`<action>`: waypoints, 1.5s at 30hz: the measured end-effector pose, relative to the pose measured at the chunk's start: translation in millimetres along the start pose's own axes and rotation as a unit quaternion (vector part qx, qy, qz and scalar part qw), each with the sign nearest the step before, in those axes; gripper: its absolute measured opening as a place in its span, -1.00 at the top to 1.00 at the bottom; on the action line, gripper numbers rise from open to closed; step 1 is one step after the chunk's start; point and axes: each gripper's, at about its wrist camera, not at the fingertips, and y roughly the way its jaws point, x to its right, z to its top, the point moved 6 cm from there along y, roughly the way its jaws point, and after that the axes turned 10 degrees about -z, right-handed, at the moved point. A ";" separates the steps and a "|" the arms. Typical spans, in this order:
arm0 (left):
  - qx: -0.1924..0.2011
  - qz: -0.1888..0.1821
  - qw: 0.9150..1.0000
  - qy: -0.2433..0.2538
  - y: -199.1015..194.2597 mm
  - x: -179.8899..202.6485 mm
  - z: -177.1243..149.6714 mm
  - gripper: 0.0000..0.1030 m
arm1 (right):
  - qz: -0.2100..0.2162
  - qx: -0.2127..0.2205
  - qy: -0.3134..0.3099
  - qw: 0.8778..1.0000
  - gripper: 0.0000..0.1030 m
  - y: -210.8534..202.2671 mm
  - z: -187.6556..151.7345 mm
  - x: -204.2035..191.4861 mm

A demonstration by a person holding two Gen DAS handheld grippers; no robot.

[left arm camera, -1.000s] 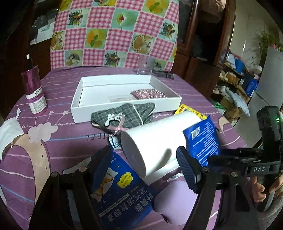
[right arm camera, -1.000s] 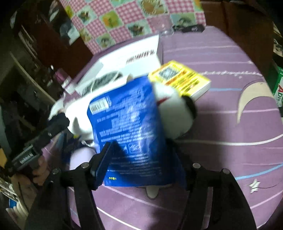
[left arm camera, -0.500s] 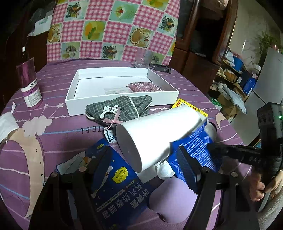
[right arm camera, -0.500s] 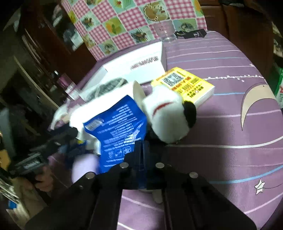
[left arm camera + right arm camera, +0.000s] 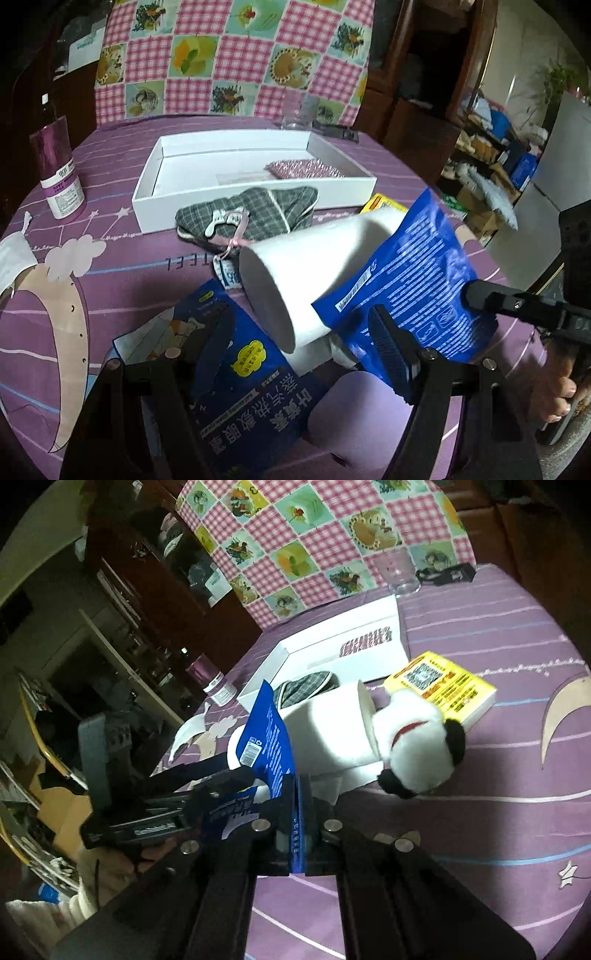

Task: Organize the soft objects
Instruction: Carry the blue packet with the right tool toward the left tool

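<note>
Right hand-held gripper (image 5: 300,805): jaws pressed together on the lower edge of a blue pouch (image 5: 271,738). Pouch is lifted, edge-on in the right wrist view; in the left wrist view its printed back faces the camera, leaning against a white roll (image 5: 314,266), with the right gripper's black tip on its lower right part.

Left hand-held gripper (image 5: 306,339): jaws spread, nothing between the pads. It hangs over a dark blue packet (image 5: 251,376) lying flat on the desk (image 5: 122,273). A lilac soft pad (image 5: 354,410) lies just beside the packet, below the roll's near end.

White roll lies on its side, tilted, flat end toward the left camera. At its far end a white-and-black plush dog (image 5: 417,753) touches it; behind the dog, a yellow box (image 5: 443,686).

Grey plaid pouch (image 5: 251,218) with a pink ribbon rests against the front wall of the white tray (image 5: 255,194), outside it. Inside the tray: a pink sparkly item (image 5: 303,170), right side.

Purple bottle (image 5: 59,170) stands upright at far left of the desk, well apart from the pile. Clear glass (image 5: 299,114) stands beyond the tray.

A hand (image 5: 561,391) grips the right gripper's handle at the right edge of the left wrist view.
</note>
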 end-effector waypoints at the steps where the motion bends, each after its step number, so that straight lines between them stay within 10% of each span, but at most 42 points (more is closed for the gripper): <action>1: -0.003 0.001 1.000 0.000 1.4 0.1 -1.3 -0.46 | 0.008 -0.003 0.006 1.000 0.89 1.3 -0.1 0.4; 16: -0.039 0.013 0.999 0.001 19.4 -1.1 -13.5 -0.46 | 0.011 -0.098 0.026 0.995 0.75 42.8 -18.9 -2.2; 22: -0.047 0.037 0.998 0.024 25.2 1.9 -17.5 -0.45 | 0.005 -0.118 0.013 0.993 0.15 55.9 -24.9 -10.7; 28: -0.043 0.035 0.998 0.008 23.6 -3.1 -15.5 -0.35 | 0.032 -0.123 0.041 0.991 0.16 65.8 -21.3 -8.9; 31: -0.038 0.027 0.999 -0.007 19.2 -5.7 -13.7 -0.35 | 0.028 -0.136 0.051 0.989 0.87 71.8 -25.6 -3.8; 39: -0.036 0.010 0.999 -0.013 8.4 -5.7 -9.7 -0.35 | 0.023 -0.056 0.033 0.998 0.94 34.6 -7.7 -4.4; 45: -0.063 0.040 0.997 0.026 20.8 2.0 -19.2 -0.35 | 0.019 -0.079 0.042 0.996 0.86 39.1 -12.9 1.4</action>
